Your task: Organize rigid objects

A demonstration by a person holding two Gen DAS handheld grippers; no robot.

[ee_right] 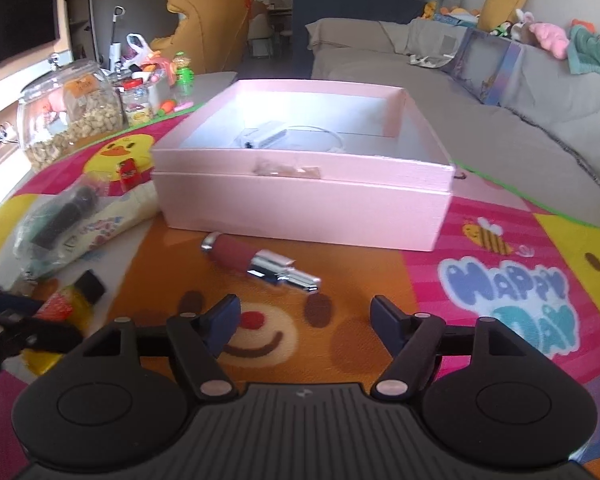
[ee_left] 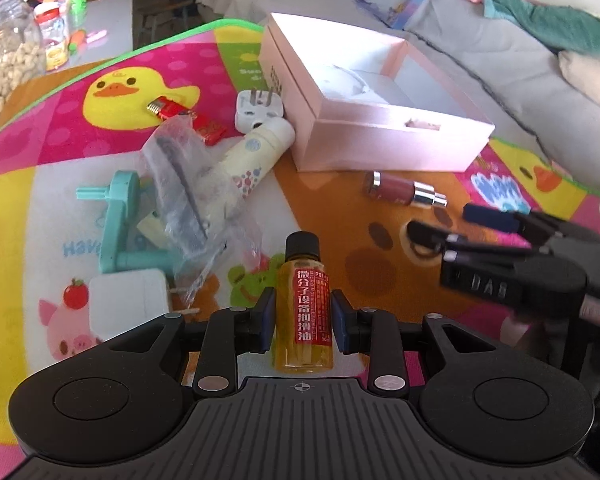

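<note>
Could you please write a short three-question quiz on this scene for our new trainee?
1. True or false: the left gripper is shut on the yellow lubricant oil bottle.
2. Which object lies on the mat just ahead of the open right gripper? A) white plug adapter B) dark red spray bottle C) teal hand crank
3. Fill in: the pink box holds a small white device with a ____.

Key
1. True; the pads press on the bottle's sides.
2. B, the dark red spray bottle, lying on its side in front of the box.
3. Cable.
</note>
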